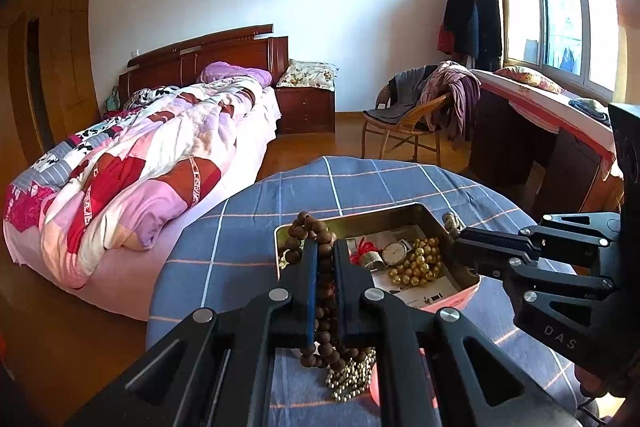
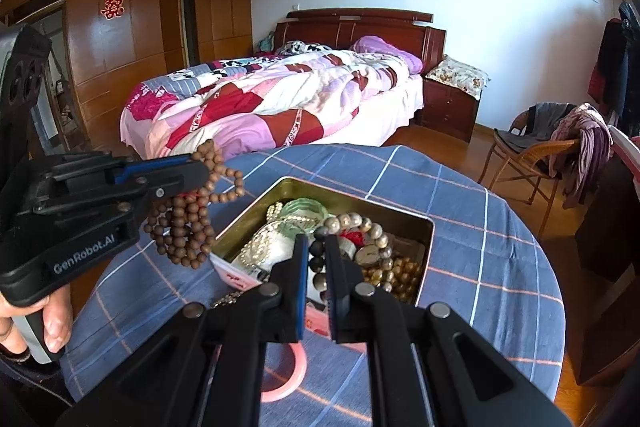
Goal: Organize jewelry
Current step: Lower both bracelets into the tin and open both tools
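The left gripper (image 1: 325, 251) is clenched on a long string of brown wooden beads (image 2: 188, 219), which hangs in loops off the fingers at the left of the right wrist view, lifted clear of the tin (image 2: 424, 227), probably to part it from the tangle. The right gripper (image 2: 316, 247) grasps a bracelet of dark and silvery beads (image 2: 362, 221) over the middle of the tin, likely for the same reason. The open metal tin sits on the checked blue surface (image 2: 480, 247), holding gold beads (image 1: 420, 263), a watch (image 1: 394, 253), pearls and something green. A pink ring (image 2: 288, 383) lies on the cloth at the bottom of the frame.
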The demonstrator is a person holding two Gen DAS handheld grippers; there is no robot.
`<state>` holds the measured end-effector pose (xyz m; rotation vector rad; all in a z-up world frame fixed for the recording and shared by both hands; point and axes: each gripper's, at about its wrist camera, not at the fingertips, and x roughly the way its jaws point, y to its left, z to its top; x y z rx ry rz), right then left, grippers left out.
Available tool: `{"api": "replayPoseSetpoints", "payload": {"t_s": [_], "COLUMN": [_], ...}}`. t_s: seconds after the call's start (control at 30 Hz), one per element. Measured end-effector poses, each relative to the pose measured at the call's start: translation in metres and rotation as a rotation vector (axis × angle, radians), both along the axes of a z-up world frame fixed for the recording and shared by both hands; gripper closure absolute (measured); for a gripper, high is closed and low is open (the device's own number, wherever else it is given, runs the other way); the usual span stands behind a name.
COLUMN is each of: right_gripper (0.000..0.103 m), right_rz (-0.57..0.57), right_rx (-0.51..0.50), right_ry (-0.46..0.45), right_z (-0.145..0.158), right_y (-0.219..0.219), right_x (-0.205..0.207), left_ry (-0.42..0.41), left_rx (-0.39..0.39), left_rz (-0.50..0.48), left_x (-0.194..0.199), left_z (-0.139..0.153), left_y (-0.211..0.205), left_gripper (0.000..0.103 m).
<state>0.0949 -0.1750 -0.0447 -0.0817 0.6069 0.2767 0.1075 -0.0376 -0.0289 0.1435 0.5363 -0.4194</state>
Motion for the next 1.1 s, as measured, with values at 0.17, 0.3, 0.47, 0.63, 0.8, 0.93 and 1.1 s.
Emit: {"api": "replayPoseSetpoints", "payload": {"t_s": [0.17,0.3,0.47,0.63,0.8,0.93,1.1], "right_gripper": [0.093,0.092,0.093,0.093,0.093,0.093,0.093], "right_rz": [-0.009,-0.014,-0.024,-0.033,-0.042,-0.053,-0.057], "right_rx": [-0.006,-0.008,-0.007,-0.005,-0.003,0.000,-0.003], "right_ry": [0.006,0.013,0.025,0.038,0.052,0.073,0.087], "right_z": [-0.002,-0.005,-0.009,-0.013,-0.018,-0.025,-0.030], "right_y": [-0.003,-0.006,-0.009,-0.011,-0.013,-0.015,-0.017], "right_x": [0.011,0.018,0.027,0.036,0.042,0.047,0.050], "left_ry": [0.006,0.013,0.017,0.031,0.054,0.073,0.099], "left_rx": [0.015,0.030,0.052,0.064,0.072,0.083,0.088], "left_rz": [-0.012,-0.016,-0.026,-0.032,-0.036,-0.031,-0.026], "left_x": [0.010,0.017,0.024,0.031,0.040,0.046,0.055], "left_z": [-0.004,-0.009,-0.013,-0.019,-0.028,-0.037,-0.046], "left_y": [-0.011,-0.018,-0.028,-0.035,-0.040,-0.042,-0.044], "left_gripper": [0.096,0.096,0.096,0.096,0.096,0.096,0.096]}}
